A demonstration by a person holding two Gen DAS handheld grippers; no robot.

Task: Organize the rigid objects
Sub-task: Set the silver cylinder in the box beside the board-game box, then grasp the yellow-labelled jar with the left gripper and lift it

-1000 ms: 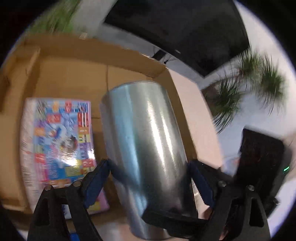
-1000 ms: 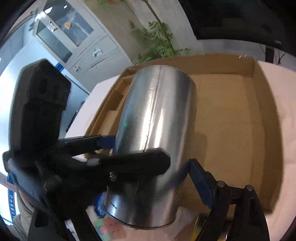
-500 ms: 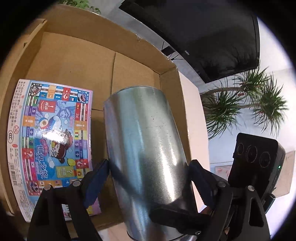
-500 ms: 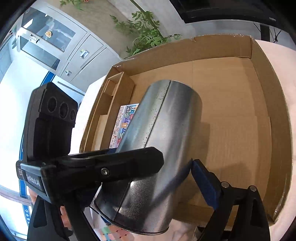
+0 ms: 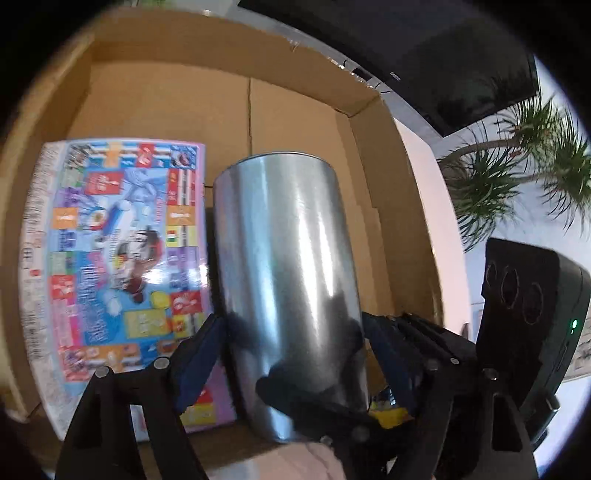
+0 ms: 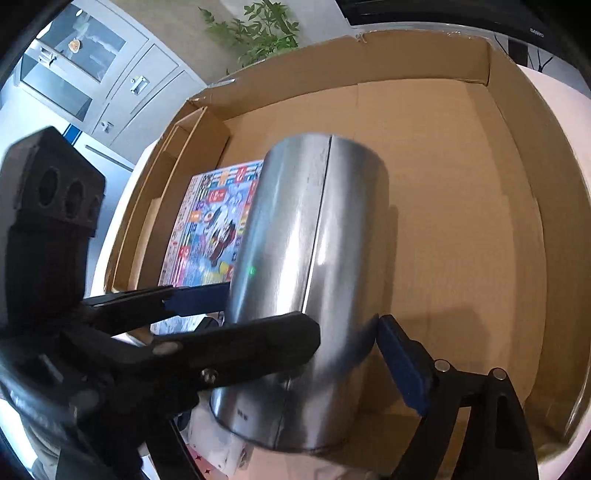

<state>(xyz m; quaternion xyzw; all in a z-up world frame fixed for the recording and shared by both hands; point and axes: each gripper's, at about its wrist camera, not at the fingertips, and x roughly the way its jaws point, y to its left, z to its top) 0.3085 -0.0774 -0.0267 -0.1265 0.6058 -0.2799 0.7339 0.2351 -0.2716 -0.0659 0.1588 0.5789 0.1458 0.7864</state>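
Observation:
A shiny metal cylinder [image 5: 284,258] [image 6: 306,240] hangs tilted over an open cardboard box [image 5: 399,221] [image 6: 517,221], its far end pointing down towards the box floor. My left gripper [image 5: 291,325] grips its near part, blue pads on both sides and jaws closing on it. My right gripper [image 6: 306,328] holds the same cylinder from the other side. One of its pads [image 6: 391,343] shows against the metal; the other is hidden behind the left gripper's finger. A colourful flat game box [image 5: 110,251] [image 6: 210,221] lies in the cardboard box, left of the cylinder.
The box floor right of the cylinder is bare cardboard. A folded cardboard insert [image 6: 192,136] stands at the box's left wall. Beyond the box are a dark screen [image 5: 461,66], potted plants [image 5: 498,184] [image 6: 258,26] and a grey cabinet [image 6: 92,66].
Both grippers have sunk with the cylinder towards the box and tipped further down. More of the box floor and the game box now shows.

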